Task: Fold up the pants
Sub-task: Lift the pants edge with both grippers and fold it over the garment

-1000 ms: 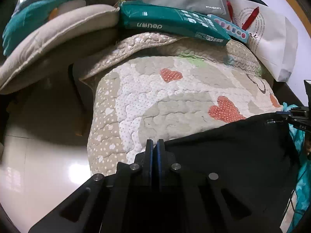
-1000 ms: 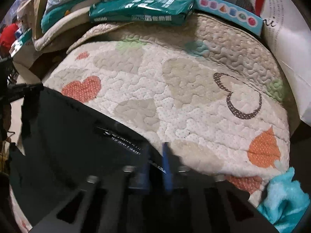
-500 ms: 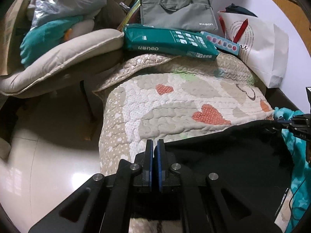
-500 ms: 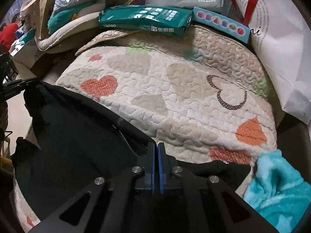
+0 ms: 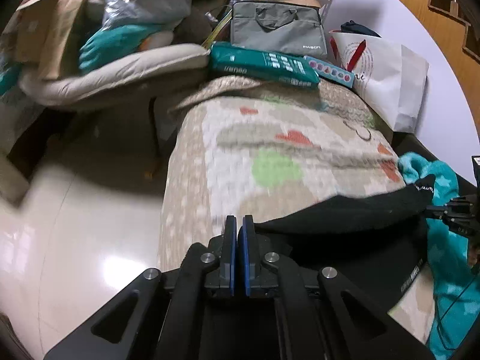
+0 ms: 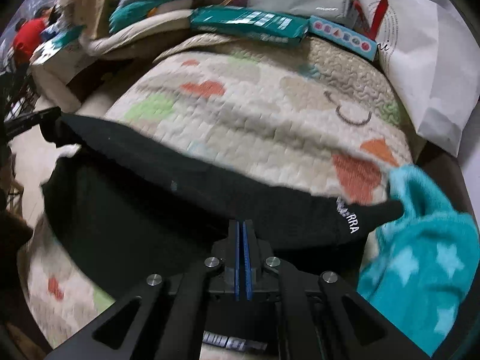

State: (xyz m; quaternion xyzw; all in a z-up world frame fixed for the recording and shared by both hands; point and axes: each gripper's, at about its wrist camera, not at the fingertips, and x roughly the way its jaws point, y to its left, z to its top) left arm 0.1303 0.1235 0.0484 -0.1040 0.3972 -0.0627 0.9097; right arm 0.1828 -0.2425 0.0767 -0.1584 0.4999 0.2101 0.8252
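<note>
The black pants (image 5: 354, 225) hang stretched between both grippers above the heart-patterned quilt (image 5: 270, 150). My left gripper (image 5: 239, 225) is shut on the pants' left edge. My right gripper (image 6: 243, 231) is shut on the pants (image 6: 168, 198) near white lettering on the fabric. The right gripper also shows at the right edge of the left wrist view (image 5: 450, 210), and the left gripper at the left edge of the right wrist view (image 6: 30, 120). A fold of the pants runs between them.
A teal star blanket (image 6: 420, 258) lies at the quilt's right end. A green pack (image 5: 261, 66), a grey bag (image 5: 279, 34) and a white paper bag (image 5: 390, 78) stand at the far end. A cushioned chair (image 5: 105, 75) and shiny floor (image 5: 75, 225) lie left.
Both grippers have pulled back and lifted with the pants, drawing the black fabric toward the near end of the quilt. More quilt shows beyond it, and the view is motion-blurred.
</note>
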